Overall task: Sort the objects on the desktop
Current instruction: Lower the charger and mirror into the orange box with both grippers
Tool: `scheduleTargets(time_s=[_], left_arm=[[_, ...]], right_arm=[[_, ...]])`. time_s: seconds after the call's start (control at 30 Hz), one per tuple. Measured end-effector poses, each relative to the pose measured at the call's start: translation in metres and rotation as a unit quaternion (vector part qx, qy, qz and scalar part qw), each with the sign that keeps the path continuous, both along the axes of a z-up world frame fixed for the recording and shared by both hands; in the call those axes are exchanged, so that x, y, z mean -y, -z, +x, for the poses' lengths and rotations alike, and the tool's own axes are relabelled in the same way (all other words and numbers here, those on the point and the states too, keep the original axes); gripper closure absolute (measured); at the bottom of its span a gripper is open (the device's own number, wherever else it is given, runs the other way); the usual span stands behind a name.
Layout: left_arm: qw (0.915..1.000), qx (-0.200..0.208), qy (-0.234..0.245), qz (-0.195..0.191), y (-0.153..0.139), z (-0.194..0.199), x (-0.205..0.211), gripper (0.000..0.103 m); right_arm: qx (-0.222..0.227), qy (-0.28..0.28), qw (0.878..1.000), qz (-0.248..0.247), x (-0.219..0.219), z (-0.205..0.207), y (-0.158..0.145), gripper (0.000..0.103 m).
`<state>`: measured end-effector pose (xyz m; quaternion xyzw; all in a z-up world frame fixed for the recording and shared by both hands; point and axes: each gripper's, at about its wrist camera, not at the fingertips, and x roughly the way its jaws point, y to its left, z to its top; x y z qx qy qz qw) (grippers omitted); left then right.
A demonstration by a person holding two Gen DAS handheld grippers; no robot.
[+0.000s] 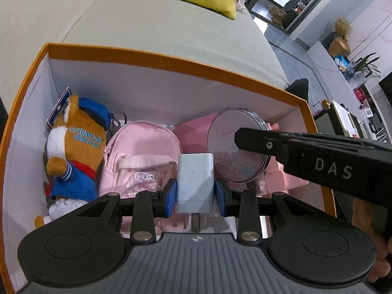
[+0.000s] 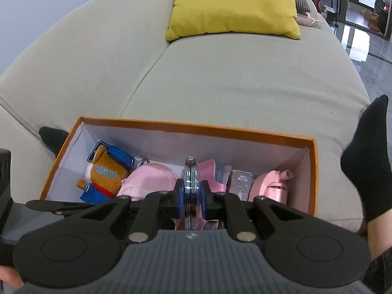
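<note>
The left tool (image 1: 195, 193) pinches a smooth white charger block (image 1: 195, 183) between blue pads, low inside the orange-rimmed cardboard box (image 1: 171, 58). The right tool (image 2: 191, 197) clamps a round, chrome-edged compact mirror (image 2: 191, 188) edge-on above the box, over a pink fabric mini backpack (image 1: 142, 156) and a fuzzy plush bear (image 1: 78, 147).

Home living room: grey sofa (image 2: 220, 78) with yellow cushion (image 2: 232, 5) at top, tiled floor (image 1: 289, 46) and houseplant (image 1: 367, 65) upper right.
</note>
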<state>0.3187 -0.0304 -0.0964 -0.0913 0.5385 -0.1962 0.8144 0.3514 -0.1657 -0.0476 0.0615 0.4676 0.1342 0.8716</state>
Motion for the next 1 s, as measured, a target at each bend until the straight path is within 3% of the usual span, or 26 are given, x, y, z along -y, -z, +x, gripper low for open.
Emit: scheduleTargets(time_s=[0.13,0.3,0.37,0.57,0.67,0.73,0.9,1.0], left_arm=[[0.9997,0.001,0.002,0.023,0.0,0.002,0.009,0.065],[0.9922,0.046,0.025,0.113,-0.005,-0.001,0.036,0.065],[0.9899,0.048,0.033,0.129,-0.003,-0.001,0.042,0.065],[0.9935,0.039,0.025,0.104,-0.004,0.003,0.036,0.065],[0.9976,0.025,0.033,0.056,-0.006,0.005,0.036,0.065],[0.998,0.018,0.019,0.058,-0.005,0.01,0.034,0.065],[0.9918,0.028,0.029,0.121,0.0,0.009,0.039,0.065],[0.9775,0.056,0.07,0.191,-0.001,0.001,0.059,0.065]], right_arm=[[0.003,-0.001,1.0,0.005,0.005,-0.002,-0.003,0.089],[0.019,-0.007,1.0,0.013,0.013,-0.009,-0.011,0.089],[0.024,-0.004,0.999,0.021,0.017,-0.011,-0.015,0.089],[0.042,-0.004,0.998,0.042,0.029,-0.017,-0.026,0.089],[0.051,-0.001,0.998,0.044,0.033,-0.019,-0.029,0.089],[0.056,0.004,0.997,0.044,0.036,-0.02,-0.03,0.089],[0.064,0.001,0.997,0.042,0.042,-0.025,-0.033,0.089],[0.067,0.004,0.997,0.039,0.047,-0.026,-0.033,0.089]])
